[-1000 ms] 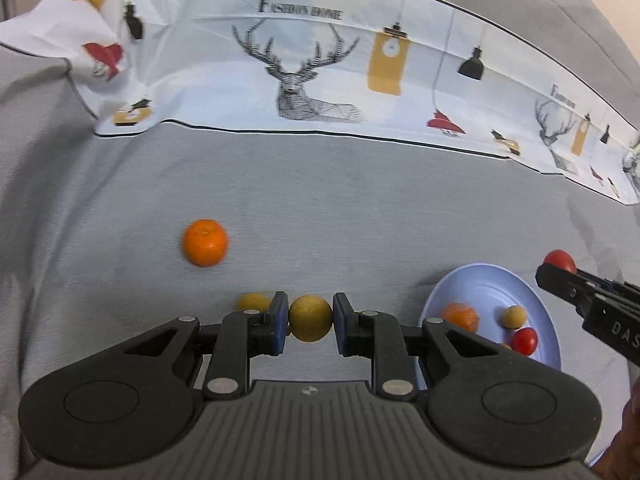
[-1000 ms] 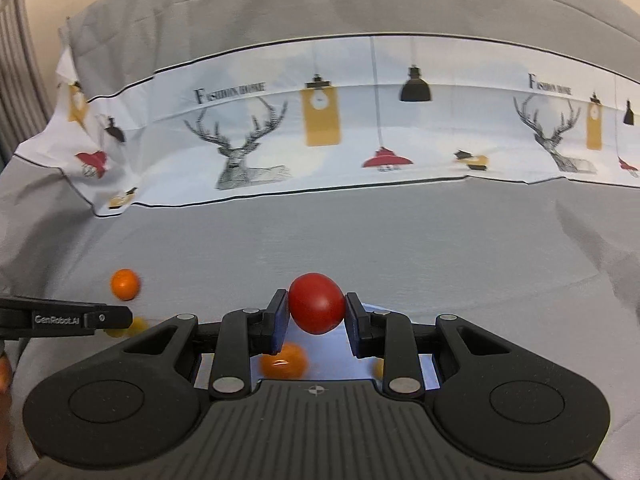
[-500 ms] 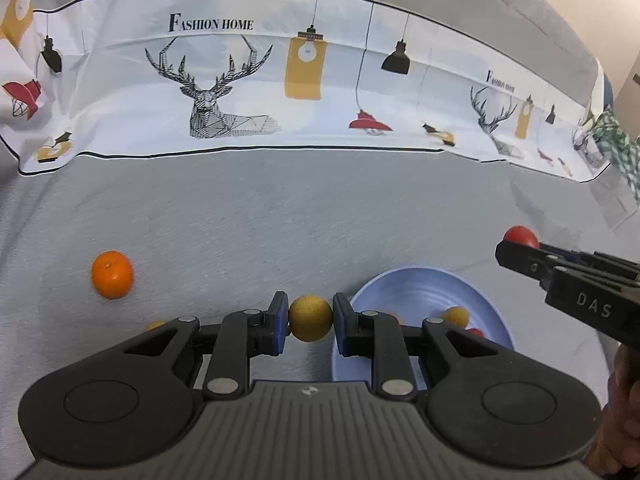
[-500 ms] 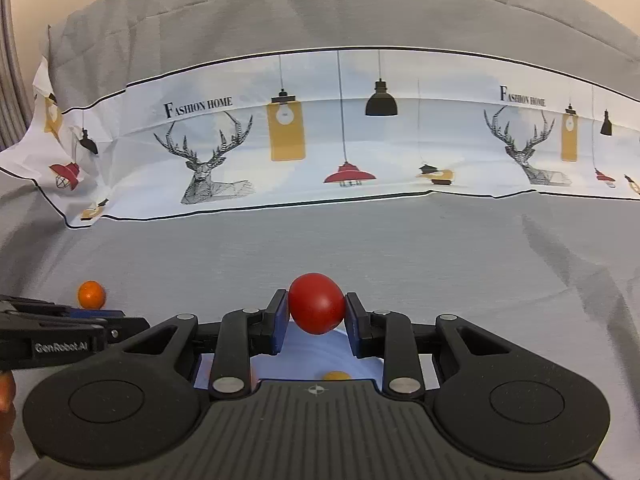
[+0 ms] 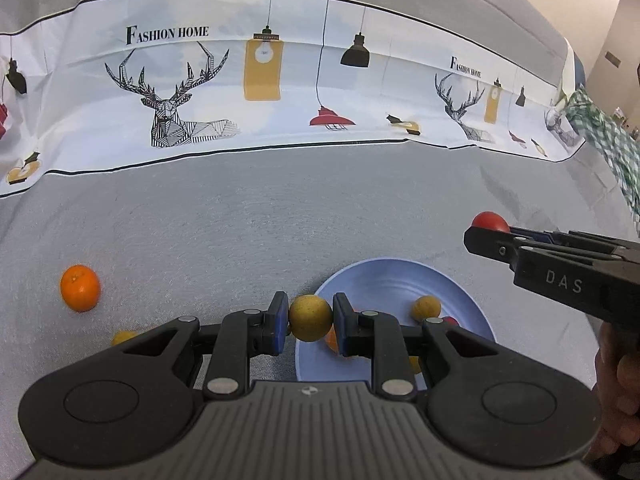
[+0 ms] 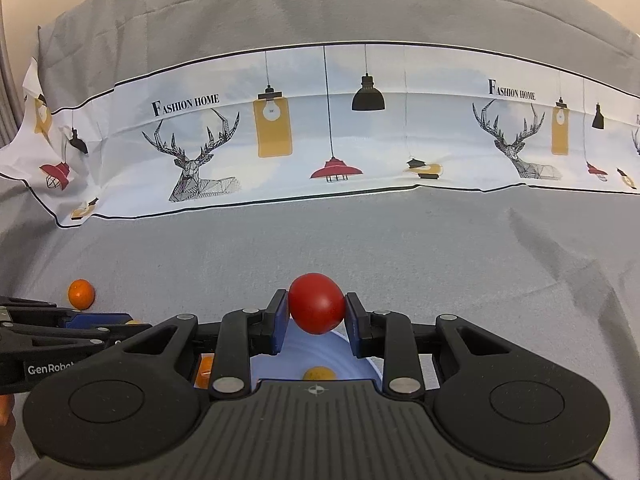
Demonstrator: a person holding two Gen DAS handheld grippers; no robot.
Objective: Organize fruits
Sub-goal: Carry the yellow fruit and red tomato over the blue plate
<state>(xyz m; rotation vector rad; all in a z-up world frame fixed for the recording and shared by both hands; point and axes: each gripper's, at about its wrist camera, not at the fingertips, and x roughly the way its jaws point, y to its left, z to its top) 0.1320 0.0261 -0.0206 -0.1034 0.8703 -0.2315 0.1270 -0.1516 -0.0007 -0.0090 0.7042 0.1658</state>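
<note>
My left gripper [image 5: 310,322] is shut on a small yellow fruit [image 5: 310,323] and holds it above the left rim of the blue plate [image 5: 384,284]. My right gripper [image 6: 317,310] is shut on a red tomato [image 6: 316,303] above the same plate [image 6: 280,362]; it also shows in the left wrist view [image 5: 489,227]. The plate holds a yellow fruit [image 5: 427,307], an orange fruit and a red one, partly hidden. An orange [image 5: 80,288] and a small yellow fruit [image 5: 123,337] lie on the grey cloth to the left.
A white printed cloth with deer and lamps [image 5: 248,92] runs along the back over the grey cover. A green checked cloth [image 5: 604,136] lies at the far right. The left gripper's body [image 6: 48,340] shows at the right wrist view's left edge.
My left gripper has carried the yellow fruit rightward to the plate's left rim. My right gripper has kept hold of the tomato and moved over the plate.
</note>
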